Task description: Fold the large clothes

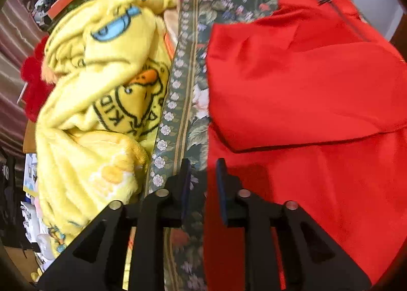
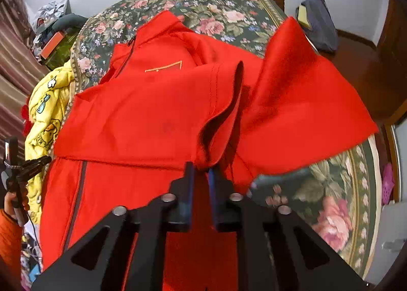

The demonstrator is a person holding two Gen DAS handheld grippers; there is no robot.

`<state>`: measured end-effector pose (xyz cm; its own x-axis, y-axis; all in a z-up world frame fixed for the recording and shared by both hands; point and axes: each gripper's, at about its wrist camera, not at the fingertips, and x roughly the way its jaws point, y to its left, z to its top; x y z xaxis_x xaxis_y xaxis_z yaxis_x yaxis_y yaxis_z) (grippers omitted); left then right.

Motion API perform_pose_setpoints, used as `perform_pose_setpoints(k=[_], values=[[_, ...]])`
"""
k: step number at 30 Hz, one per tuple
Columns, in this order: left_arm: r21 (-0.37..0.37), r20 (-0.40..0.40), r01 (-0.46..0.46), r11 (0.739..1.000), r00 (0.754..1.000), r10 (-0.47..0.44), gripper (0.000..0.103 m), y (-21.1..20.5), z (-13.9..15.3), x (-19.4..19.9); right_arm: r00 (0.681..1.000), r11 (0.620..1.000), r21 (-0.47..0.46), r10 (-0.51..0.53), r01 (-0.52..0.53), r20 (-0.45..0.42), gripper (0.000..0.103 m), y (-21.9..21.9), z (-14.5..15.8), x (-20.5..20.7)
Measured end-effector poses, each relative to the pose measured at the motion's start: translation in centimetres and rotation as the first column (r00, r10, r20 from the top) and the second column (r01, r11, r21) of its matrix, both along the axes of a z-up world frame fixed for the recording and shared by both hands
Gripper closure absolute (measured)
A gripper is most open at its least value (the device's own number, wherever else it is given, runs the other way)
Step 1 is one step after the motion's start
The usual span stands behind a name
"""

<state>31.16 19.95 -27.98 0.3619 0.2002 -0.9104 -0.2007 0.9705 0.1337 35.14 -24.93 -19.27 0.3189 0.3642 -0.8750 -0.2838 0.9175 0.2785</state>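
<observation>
The red jacket (image 2: 152,112) lies across the floral bedspread (image 2: 216,5). The right gripper (image 2: 201,171) pinches a sleeve fold; the left gripper (image 1: 203,166) hangs parted, empty, at the jacket's edge. Carry that sleeve flat across, smoothly.

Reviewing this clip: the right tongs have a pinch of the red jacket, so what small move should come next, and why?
Probably carry the right tongs leftward over the red jacket, laying the raised flap across the body. The fabric hangs lifted and loose from the pinch, while the left tongs are open, holding nothing, by the jacket's edge.
</observation>
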Motion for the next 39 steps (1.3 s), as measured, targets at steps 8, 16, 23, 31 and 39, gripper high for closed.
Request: perform_pose_setpoints(k=[8, 16, 23, 31, 39], values=[[0.009, 0.108, 0.063, 0.998, 0.992, -0.064, 0.044, -4.1, 6.0, -0.2, 0.998, 1.0, 0.001, -0.005, 0.005, 0.061, 0.057, -1.4, 3.4, -1.2], [-0.019, 0.221, 0.123, 0.992, 0.968, -0.116, 0.03, -9.2, 11.5, 1.7, 0.966, 0.99, 0.067, -0.134, 0.122, 0.222, 0.025, -5.3, 8.4, -1.9], [-0.023, 0.279, 0.188, 0.982, 0.944, -0.174, 0.022, -14.0, 13.3, 4.5, 0.958, 0.974, 0.024, -0.225, 0.224, 0.177, 0.021, -9.2, 5.8, 0.2], [-0.087, 0.216, 0.251, 0.964, 0.949, -0.228, 0.022, -18.0, 9.5, 7.6, 0.948, 0.94, 0.125, -0.313, 0.319, -0.064, 0.021, -12.3, -1.1, 3.6], [-0.078, 0.151, 0.253, 0.964, 0.959, -0.24, 0.022, -18.8, 6.2, 8.4, 0.919, 0.896, 0.206, -0.38, 0.393, -0.104, 0.018, -13.3, -3.6, 7.5]])
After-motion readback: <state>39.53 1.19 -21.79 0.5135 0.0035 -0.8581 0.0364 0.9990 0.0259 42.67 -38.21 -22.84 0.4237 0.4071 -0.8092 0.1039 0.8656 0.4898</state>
